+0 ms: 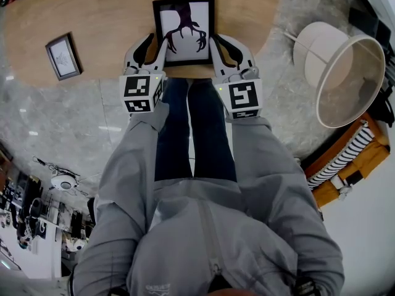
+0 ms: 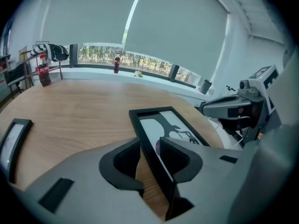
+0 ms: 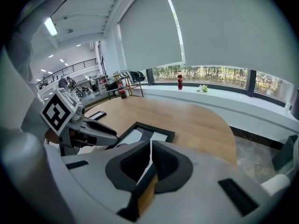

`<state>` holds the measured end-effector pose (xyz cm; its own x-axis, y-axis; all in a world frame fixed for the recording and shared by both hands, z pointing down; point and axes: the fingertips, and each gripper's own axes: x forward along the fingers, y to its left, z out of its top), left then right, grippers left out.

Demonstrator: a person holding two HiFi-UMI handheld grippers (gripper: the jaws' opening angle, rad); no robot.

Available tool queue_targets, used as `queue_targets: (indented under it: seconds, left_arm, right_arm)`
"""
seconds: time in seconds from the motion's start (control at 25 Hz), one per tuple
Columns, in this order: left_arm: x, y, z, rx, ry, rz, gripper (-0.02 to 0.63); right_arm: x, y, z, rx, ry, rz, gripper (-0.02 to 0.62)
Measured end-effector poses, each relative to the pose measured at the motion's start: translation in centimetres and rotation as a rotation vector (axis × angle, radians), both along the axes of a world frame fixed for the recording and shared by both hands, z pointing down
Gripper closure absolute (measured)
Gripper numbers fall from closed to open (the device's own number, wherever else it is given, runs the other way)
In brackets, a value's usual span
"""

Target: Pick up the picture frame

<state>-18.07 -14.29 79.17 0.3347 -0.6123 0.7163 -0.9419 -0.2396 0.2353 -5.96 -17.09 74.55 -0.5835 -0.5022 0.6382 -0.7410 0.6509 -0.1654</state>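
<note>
Left gripper (image 2: 148, 143) astride frame (image 1: 184, 29), lengthwise away

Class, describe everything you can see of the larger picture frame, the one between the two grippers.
The picture frame is a rectangle with a slim black border, perhaps wood or plastic, around a white sheet bearing a dark, antler-like shape. It appears to lie face up on the wooden table, at its near edge. The left gripper straddles its left side with jaws apart, while the right gripper is clamped on its right side.
</note>
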Motion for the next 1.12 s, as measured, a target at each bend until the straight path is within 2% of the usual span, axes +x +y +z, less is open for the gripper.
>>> queue_targets:
  seconds: [0.4, 0.64, 0.96, 1.12]
  left_arm:
    - [0.8, 0.6, 1.9, -0.089, -0.083, -0.003, 0.479]
    - [1.0, 0.6, 1.8, -0.094, -0.088, -0.025, 0.485]
    - [2.0, 0.2, 1.3, -0.088, -0.083, 0.031, 0.485]
    - [6.0, 0.5, 1.7, -0.095, -0.083, 0.073, 0.485]
  right_arm:
    - [2.4, 0.4, 0.5, -0.010, -0.010, 0.032, 0.561]
    - [4.6, 1.4, 1.1, -0.020, 0.003, 0.060, 0.561]
    - [6.0, 2.9, 1.9, -0.056, 0.030, 0.109, 0.561]
    - [9.7, 3.8, 2.5, -0.071, 0.036, 0.143, 0.561]
